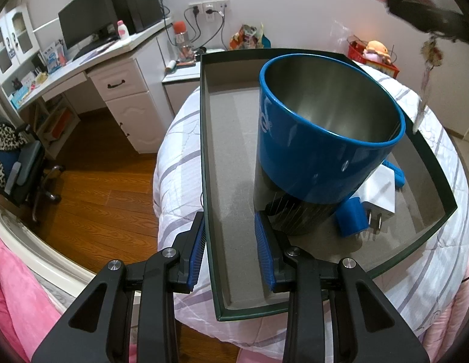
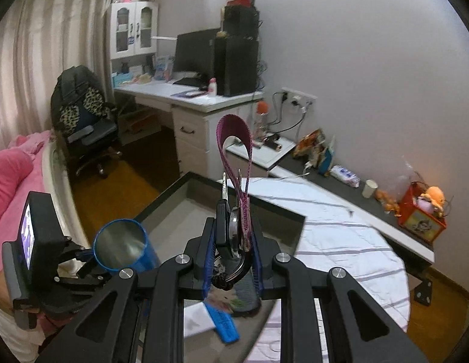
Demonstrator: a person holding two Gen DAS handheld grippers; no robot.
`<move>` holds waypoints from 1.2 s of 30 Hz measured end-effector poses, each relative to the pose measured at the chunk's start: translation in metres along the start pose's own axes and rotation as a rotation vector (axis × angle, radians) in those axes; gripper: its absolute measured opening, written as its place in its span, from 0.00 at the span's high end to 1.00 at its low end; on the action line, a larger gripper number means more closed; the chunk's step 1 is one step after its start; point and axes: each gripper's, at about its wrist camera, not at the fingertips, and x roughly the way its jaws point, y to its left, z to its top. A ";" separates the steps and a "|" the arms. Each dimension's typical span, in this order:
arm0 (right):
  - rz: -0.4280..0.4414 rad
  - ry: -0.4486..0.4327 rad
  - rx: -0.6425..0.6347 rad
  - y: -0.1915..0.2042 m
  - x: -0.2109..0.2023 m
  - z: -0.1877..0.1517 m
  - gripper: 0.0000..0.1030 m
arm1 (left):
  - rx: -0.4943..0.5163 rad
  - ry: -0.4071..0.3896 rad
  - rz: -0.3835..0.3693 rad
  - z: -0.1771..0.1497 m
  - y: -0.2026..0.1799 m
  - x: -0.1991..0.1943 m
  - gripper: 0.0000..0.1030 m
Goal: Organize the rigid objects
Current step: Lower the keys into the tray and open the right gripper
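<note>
The right tongs (image 2: 231, 242) grip a key bunch (image 2: 231, 227) above the tray (image 1: 204, 151), likely dropping next; the left tongs (image 1: 230, 251) straddle its wall, gaping.

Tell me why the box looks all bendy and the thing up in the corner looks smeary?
Left wrist view: the fisheye lens curves the green box edges, and the right gripper at top right is smeared by motion blur. Right wrist view: the key bunch is fairly sharp, the room's edges bend.
</note>
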 end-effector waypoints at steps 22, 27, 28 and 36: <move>0.217 0.218 0.038 0.021 0.103 0.000 0.79 | 0.003 -0.008 -0.004 0.005 -0.004 0.001 0.69; 0.255 0.235 0.072 0.017 0.102 -0.001 0.79 | 0.006 -0.007 -0.002 0.006 -0.004 0.000 0.69; 0.258 0.236 0.074 0.016 0.102 -0.001 0.79 | 0.006 -0.008 -0.001 0.007 -0.004 0.000 0.69; 0.332 0.198 0.126 0.015 0.100 0.002 0.61 | 0.005 -0.008 -0.004 0.005 -0.001 0.000 0.69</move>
